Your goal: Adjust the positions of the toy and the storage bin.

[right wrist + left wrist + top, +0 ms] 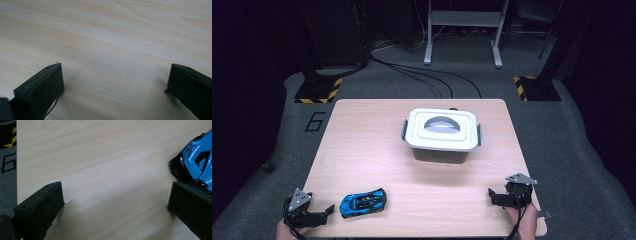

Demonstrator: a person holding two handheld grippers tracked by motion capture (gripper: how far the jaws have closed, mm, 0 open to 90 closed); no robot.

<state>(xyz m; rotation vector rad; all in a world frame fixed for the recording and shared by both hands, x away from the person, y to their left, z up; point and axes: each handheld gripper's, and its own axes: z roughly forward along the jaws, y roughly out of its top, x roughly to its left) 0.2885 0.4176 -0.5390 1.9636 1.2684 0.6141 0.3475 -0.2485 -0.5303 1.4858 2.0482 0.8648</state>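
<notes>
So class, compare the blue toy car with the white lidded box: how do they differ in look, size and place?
The blue toy car is small, low and glossy blue-black; the white lidded box is much bigger, taller and pale with grey side clips. The car lies near the table's front-left; the box sits further back, about mid-table. Both rest on the wooden table, untouched.
</notes>
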